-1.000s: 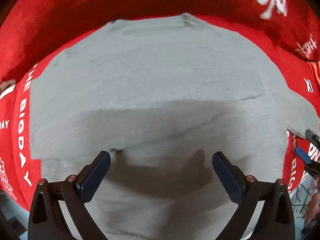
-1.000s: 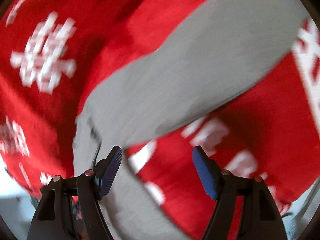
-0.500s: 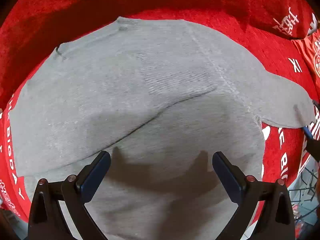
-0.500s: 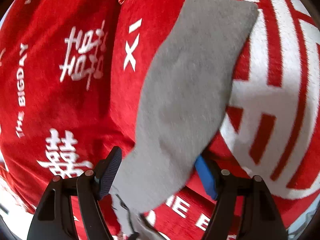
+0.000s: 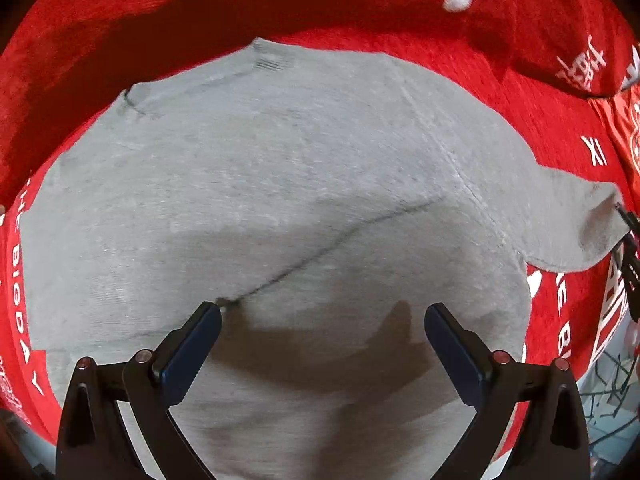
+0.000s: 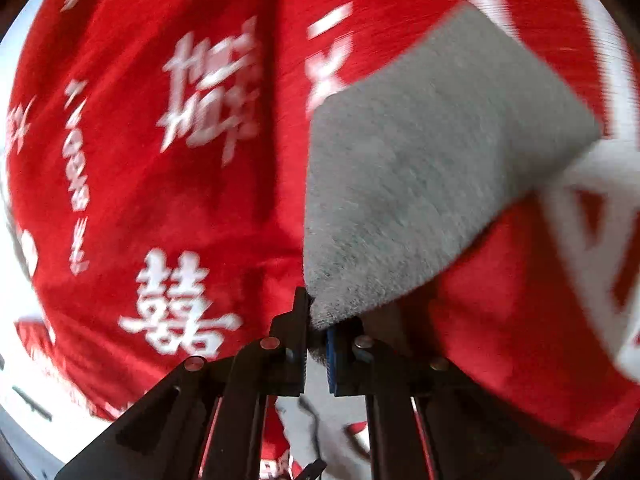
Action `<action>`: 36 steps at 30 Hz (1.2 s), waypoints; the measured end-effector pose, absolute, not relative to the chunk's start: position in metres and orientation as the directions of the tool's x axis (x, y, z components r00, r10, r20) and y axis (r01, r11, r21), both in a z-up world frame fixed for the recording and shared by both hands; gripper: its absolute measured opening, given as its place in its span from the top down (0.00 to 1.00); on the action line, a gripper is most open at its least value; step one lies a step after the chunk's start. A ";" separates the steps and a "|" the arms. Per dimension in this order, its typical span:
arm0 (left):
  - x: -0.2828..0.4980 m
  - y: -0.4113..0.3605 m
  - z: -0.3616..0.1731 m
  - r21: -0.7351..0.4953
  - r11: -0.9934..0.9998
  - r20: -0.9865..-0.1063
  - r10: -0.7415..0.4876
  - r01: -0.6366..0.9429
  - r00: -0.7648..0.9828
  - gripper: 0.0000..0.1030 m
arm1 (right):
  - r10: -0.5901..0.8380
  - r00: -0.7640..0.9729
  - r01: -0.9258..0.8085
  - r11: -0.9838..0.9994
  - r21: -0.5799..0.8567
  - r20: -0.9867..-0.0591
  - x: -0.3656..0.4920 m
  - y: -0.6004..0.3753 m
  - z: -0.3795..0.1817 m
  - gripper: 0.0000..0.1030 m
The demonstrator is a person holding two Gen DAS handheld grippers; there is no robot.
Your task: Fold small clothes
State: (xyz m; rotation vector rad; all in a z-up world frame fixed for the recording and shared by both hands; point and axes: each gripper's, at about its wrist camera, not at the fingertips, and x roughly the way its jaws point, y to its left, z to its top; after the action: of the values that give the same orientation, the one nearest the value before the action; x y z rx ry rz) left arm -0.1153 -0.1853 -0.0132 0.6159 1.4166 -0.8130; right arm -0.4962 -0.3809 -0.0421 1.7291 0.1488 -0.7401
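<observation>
A grey knit garment lies spread on a red blanket, neckline at the far side, with a diagonal crease across its body. My left gripper is open and empty, hovering above the garment's near half. One grey sleeve reaches out to the right, where my right gripper pinches its end. In the right wrist view my right gripper is shut on the sleeve, which stretches up and to the right.
The red blanket with white lettering covers the whole surface under the garment. Its edge and a pale floor show at the lower right of the left wrist view.
My right gripper has shut on the sleeve end, which was only between the open fingers before. The left gripper's view has shifted slightly over the garment; it stays open.
</observation>
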 end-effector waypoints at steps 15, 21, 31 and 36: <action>-0.021 -0.098 0.017 -0.078 0.750 -0.978 -0.187 0.657 0.096 0.01 | 0.162 0.796 0.461 0.463 0.757 -0.584 -0.201 -0.293 0.050 0.92; 0.020 -0.037 0.007 -0.059 0.835 -0.977 -0.160 0.547 0.138 0.01 | 0.334 0.561 0.525 0.565 0.637 -0.758 -0.116 -0.218 -0.023 0.88; 0.028 -0.009 -0.020 -0.111 0.876 -0.976 -0.184 0.468 0.113 0.01 | 0.204 0.627 0.713 0.236 0.660 -0.752 -0.169 -0.250 -0.051 0.47; 0.043 -0.004 -0.014 -0.294 0.864 -0.944 -0.330 0.408 0.018 0.01 | 0.169 0.652 0.701 0.235 0.673 -0.739 -0.153 -0.262 -0.047 0.91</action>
State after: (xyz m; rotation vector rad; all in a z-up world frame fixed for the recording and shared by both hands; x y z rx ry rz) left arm 0.0425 -0.0038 -0.0139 0.0662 1.4427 -0.5739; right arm -0.1532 -0.2624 -0.0473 1.3128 0.8267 -0.4282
